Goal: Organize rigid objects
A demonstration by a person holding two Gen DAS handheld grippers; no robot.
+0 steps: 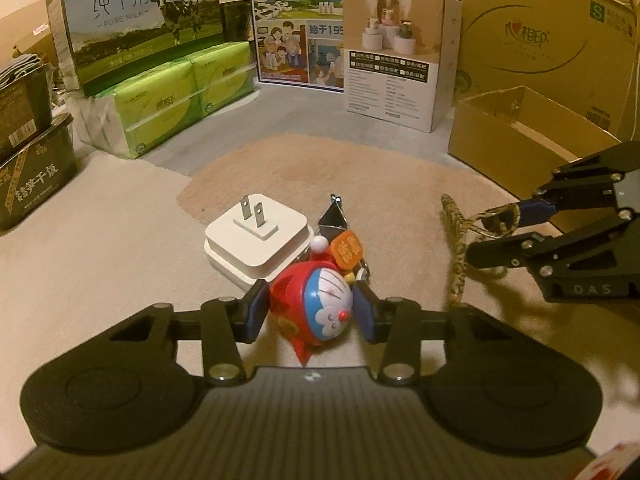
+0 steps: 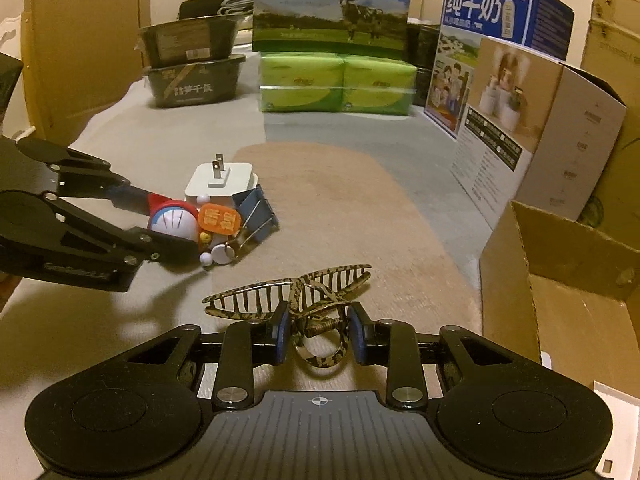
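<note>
Toy [image 1: 316, 304], hard, rounded and likely slippery, sits on the worktop [image 1: 100, 248] pinched at its sides by the left gripper [image 1: 310, 314]. Right gripper [image 2: 319, 336] pinches the light, brittle-looking clip [image 2: 296, 292] at its hinge. Plug [image 1: 256, 240] crowds beyond; open box [image 2: 560, 288] stands near right.

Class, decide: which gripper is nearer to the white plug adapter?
Left. The left gripper grips the cat toy touching the white plug adapter; the right gripper holds the hair claw farther off.
</note>
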